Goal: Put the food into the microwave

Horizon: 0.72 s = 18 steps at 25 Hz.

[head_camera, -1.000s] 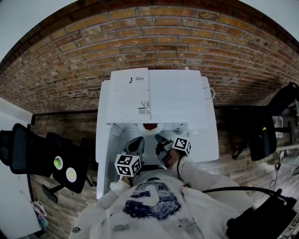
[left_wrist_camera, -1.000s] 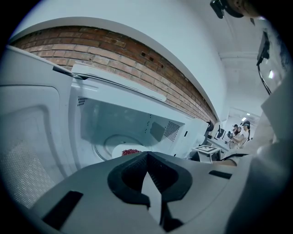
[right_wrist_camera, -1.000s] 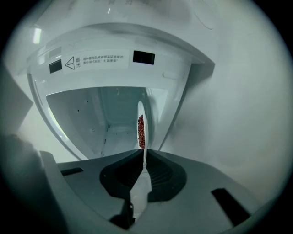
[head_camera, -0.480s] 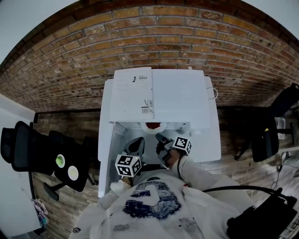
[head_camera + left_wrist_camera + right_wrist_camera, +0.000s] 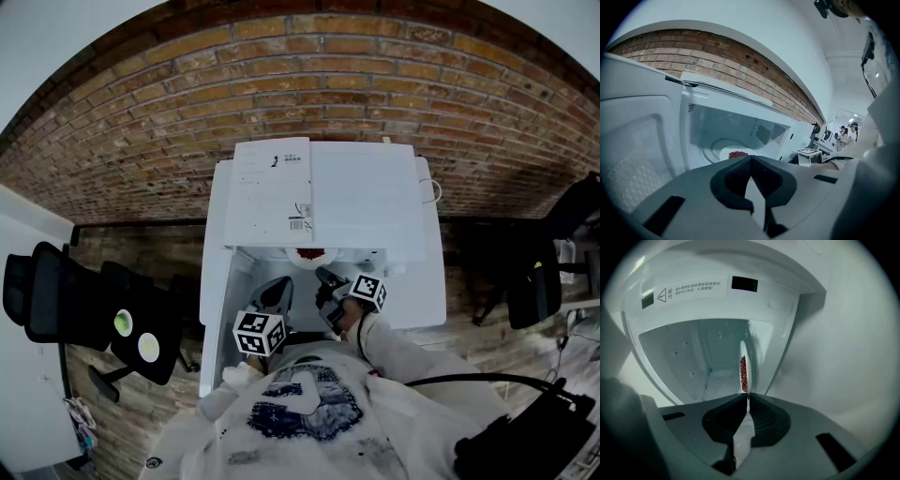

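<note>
While the right gripper seems to pinch the plate rim inside the microwave, an abrupt release could scatter the food. The left gripper is closed and empty.

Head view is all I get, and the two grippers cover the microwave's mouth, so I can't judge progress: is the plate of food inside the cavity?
Observer: Yes. The left gripper view shows the plate with red food inside the open microwave.
Operator: Is either gripper on it?
Observer: The right gripper is. In its own view, its fingers are closed on the plate's near rim.
Operator: And the left one?
Observer: The left gripper is shut with nothing between its fingers. It is in front of the opening, apart from the plate.
</note>
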Motion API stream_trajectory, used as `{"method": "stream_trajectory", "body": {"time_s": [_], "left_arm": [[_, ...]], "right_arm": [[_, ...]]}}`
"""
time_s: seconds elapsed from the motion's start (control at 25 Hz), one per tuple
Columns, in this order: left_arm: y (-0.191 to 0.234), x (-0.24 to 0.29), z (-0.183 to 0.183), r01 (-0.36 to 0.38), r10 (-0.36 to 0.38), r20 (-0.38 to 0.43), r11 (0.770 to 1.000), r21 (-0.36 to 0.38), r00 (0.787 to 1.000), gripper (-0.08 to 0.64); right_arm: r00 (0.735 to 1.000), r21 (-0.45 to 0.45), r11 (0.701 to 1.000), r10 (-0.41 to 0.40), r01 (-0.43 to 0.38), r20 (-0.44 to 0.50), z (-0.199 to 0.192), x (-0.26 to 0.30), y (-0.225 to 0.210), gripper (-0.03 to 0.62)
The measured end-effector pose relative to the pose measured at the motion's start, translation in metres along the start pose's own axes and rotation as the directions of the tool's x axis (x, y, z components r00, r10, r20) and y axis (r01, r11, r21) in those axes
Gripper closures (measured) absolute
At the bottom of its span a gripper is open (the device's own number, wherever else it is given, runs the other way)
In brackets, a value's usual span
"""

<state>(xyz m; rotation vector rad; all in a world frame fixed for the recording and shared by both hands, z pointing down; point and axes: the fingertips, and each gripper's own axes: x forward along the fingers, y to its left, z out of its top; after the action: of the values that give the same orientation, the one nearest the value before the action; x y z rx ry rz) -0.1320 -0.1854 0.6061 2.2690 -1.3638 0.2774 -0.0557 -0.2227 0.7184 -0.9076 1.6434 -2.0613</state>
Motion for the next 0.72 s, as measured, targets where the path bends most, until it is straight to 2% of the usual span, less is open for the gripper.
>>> {"method": "stream_trajectory", "body": {"time_s": [0.72], "left_arm": [[0.004,0.009,0.002,0.022,-0.021,-0.022,1.000,0.016,1.000,0.552]], "right_arm": [[0.999,0.019,1.000,0.001,-0.002,0.051,0.016,0.016,0.002,0.569]]}}
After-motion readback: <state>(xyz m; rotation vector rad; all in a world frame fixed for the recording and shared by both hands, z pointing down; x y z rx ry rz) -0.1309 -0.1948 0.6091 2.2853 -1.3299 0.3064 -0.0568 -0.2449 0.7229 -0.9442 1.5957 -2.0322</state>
